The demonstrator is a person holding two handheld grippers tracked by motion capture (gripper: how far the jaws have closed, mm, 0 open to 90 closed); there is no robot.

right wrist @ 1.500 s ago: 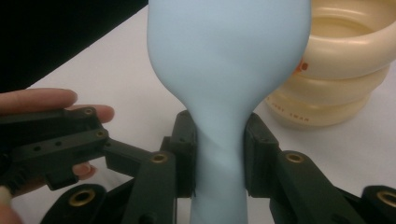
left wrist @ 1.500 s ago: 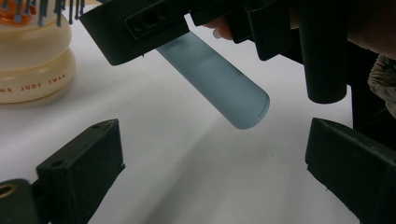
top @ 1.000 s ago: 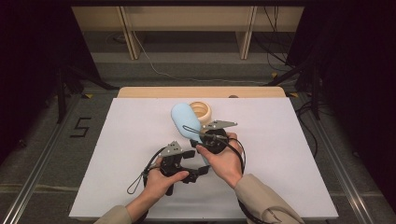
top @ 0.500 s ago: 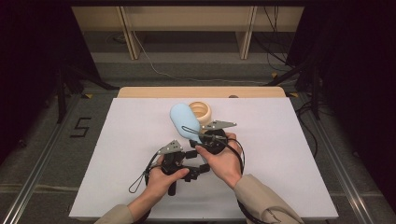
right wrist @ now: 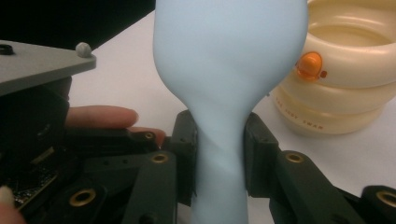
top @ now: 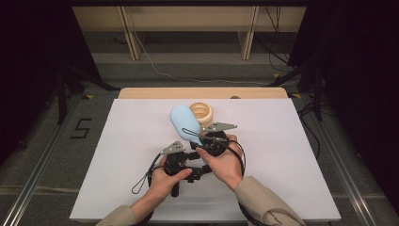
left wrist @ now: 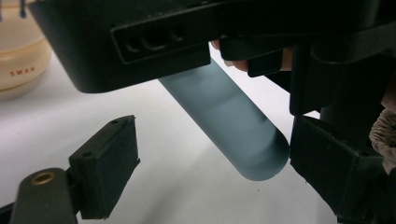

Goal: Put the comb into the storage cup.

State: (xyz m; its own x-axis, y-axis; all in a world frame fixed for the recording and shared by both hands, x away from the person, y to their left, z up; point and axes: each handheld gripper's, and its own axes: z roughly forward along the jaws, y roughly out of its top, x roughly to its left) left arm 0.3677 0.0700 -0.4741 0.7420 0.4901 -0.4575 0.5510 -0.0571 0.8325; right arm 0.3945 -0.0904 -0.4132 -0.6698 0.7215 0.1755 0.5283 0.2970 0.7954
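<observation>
Cream ringed pump [top: 201, 113] just behind balloon [top: 183, 122]; apparently apart.

We see a pale blue balloon [right wrist: 224, 70] of smooth, matt rubber. Beside it our cream pump [right wrist: 345, 70] looks like glossy plastic. The table [top: 301, 155] cover is matt white.

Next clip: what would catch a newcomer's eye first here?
The pale blue balloon, standing up mid-table, its twisted neck pinched in the right gripper. Just behind it sits a cream ringed pump. The left gripper, its fingers apart and closing in lately, brackets the balloon's dangling tail without pressing it.
</observation>
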